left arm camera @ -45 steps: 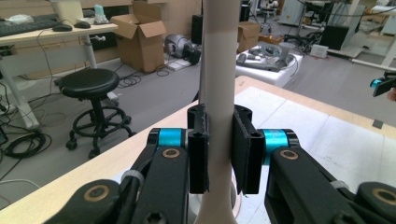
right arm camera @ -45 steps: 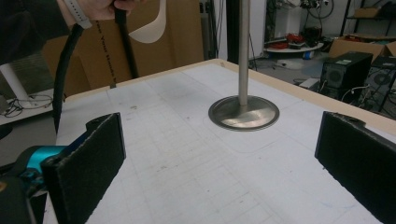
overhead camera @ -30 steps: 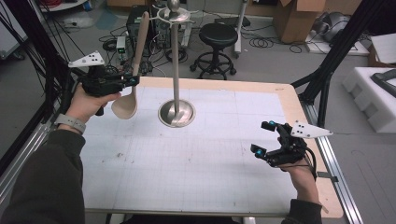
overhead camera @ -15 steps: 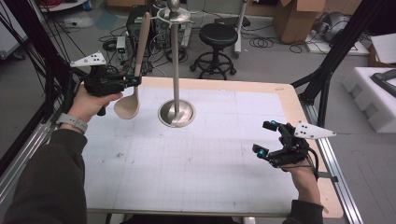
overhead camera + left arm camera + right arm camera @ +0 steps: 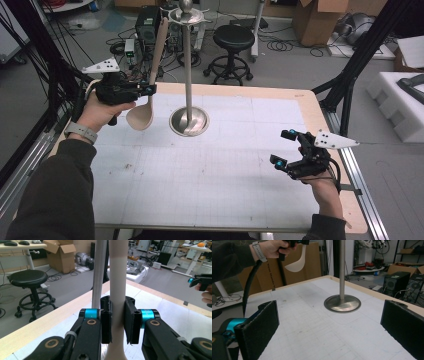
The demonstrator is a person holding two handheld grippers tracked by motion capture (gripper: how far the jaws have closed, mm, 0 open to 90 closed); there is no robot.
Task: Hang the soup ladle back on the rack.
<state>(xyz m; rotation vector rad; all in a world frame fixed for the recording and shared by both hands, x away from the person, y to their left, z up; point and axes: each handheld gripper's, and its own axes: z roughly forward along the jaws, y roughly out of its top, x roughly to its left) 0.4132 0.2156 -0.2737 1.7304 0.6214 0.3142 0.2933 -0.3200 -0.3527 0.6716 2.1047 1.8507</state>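
Note:
A pale wooden ladle (image 5: 139, 116) hangs upright, bowl down, above the table's far left. My left gripper (image 5: 150, 89) is shut on its handle (image 5: 117, 277), the pads (image 5: 106, 322) pressing both sides. Its handle top reaches the hooks at the top of a metal stand (image 5: 188, 65), whose round base (image 5: 189, 121) rests on the white gridded mat (image 5: 210, 180). The stand's pole (image 5: 99, 272) rises just behind the handle. My right gripper (image 5: 281, 147) stands open near the table's right edge, nothing between its pads (image 5: 259, 327), facing the stand base (image 5: 342, 303) and the ladle (image 5: 295, 265).
The mat has a wooden border (image 5: 320, 115). A black stool (image 5: 230, 45), cables and cardboard boxes (image 5: 320, 20) lie on the floor beyond the far edge. Black frame struts (image 5: 357, 65) rise at the right. White foam blocks (image 5: 400, 105) sit off to the right.
The left gripper has carried the ladle a little to the right, closer to the stand's top. The right gripper has stayed where it was.

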